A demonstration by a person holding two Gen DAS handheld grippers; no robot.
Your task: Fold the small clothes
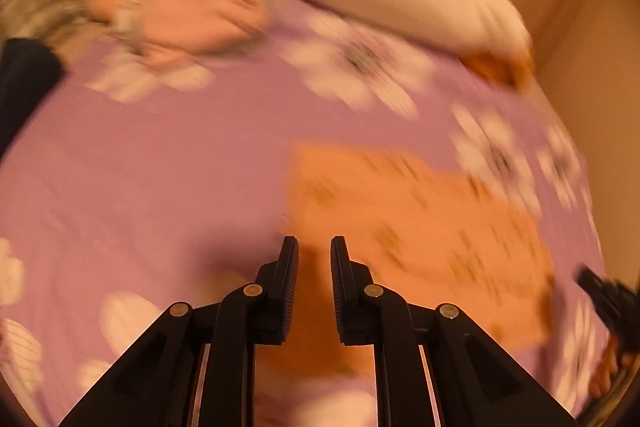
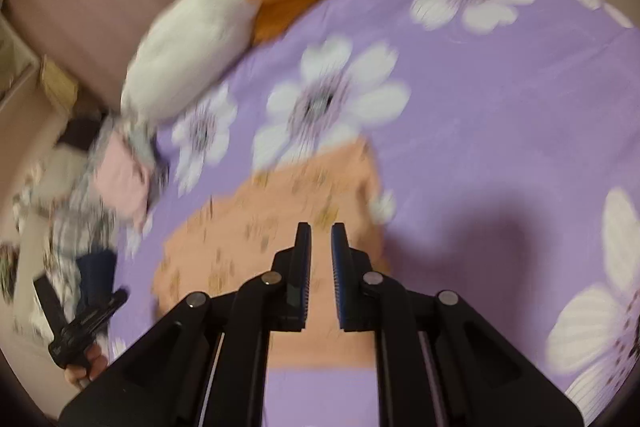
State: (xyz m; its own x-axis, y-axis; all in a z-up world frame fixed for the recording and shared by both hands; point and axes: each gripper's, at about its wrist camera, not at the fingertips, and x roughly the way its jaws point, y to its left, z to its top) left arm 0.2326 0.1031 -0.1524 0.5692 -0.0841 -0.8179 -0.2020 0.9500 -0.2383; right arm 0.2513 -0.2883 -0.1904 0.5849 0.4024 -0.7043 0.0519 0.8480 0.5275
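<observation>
Orange cloth (image 1: 420, 227): flat on purple bedsheet (image 1: 160, 167); bare sheet around its edges.
Left gripper (image 1: 314, 247): tilted down, fingers narrowly apart, holding nothing.
Right gripper (image 2: 321, 233): same.

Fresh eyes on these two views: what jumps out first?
The purple flowered sheet fills both views, with an orange patterned cloth lying flat on it just ahead of both tools. A white and orange stuffed toy lies at the bed's far edge, beside a heap of pink and grey clothes.
</observation>
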